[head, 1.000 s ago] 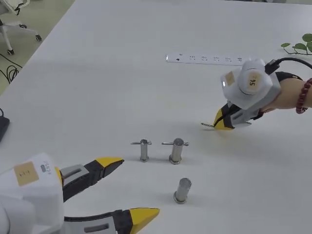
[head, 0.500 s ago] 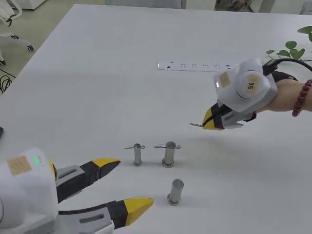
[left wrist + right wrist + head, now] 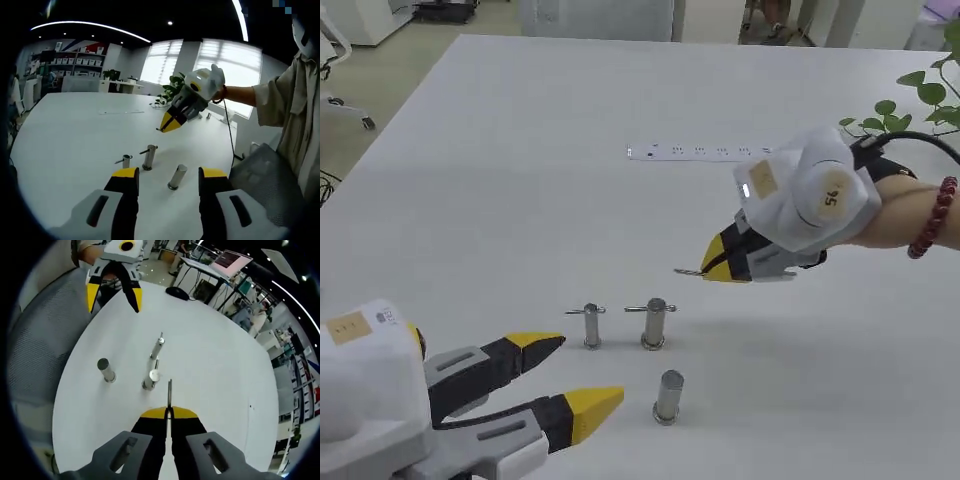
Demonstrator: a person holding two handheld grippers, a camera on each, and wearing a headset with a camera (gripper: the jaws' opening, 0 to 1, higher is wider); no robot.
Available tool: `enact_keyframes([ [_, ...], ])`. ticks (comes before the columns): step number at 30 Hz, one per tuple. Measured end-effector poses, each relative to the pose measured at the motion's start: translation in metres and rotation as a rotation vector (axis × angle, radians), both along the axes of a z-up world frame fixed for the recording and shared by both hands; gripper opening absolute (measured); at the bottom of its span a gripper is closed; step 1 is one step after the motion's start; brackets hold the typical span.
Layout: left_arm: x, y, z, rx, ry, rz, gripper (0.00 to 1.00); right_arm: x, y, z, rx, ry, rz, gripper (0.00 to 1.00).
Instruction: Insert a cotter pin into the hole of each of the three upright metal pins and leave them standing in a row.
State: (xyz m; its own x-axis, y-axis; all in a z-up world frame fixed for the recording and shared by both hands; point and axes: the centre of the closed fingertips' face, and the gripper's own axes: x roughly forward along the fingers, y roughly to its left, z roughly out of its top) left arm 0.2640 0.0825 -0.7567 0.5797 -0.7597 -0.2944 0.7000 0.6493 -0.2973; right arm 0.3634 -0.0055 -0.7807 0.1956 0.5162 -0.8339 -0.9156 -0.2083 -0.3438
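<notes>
Standing on the white surface (image 3: 500, 200) are three upright metal pins. The left pin (image 3: 591, 326) has a cotter (image 3: 575, 312) passed crosswise through its top. The second pin (image 3: 654, 323), just to its right and level with it, carries a second cotter (image 3: 633, 309) in the same way. The third pin (image 3: 668, 396) stands nearer the person, in front of the second pin and out of line with the other two, with nothing through its top.

The right tool (image 3: 705, 270) hangs in the air behind and to the right of the pins, clear of the surface. Its jaws are pressed together on a loose cotter pin (image 3: 688, 271), which juts from the yellow tips. In the right gripper view it points forward towards the second pin.

The left tool (image 3: 575, 372) sits low at the near left, jaws spread and holding nothing, its tips directed at the pins. In the left gripper view the third pin appears beyond the gap between them.

A power strip (image 3: 695, 152) lies well beyond the pins. Plant leaves (image 3: 920, 95) show at the far right, and a bead bracelet (image 3: 930, 215) circles the wrist behind the right tool
</notes>
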Motion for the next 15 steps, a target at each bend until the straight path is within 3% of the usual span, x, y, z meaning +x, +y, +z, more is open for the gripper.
enact_keyframes([
  [4, 0.001, -0.002, 0.003, -0.022, 0.003, 0.007, 0.42, -0.015, 0.009, 0.004, 0.013, -0.004, 0.032, 0.02],
  [15, 0.010, -0.007, 0.009, -0.116, 0.055, 0.052, 0.33, -0.050, 0.032, 0.011, 0.067, 0.000, 0.103, 0.02],
])
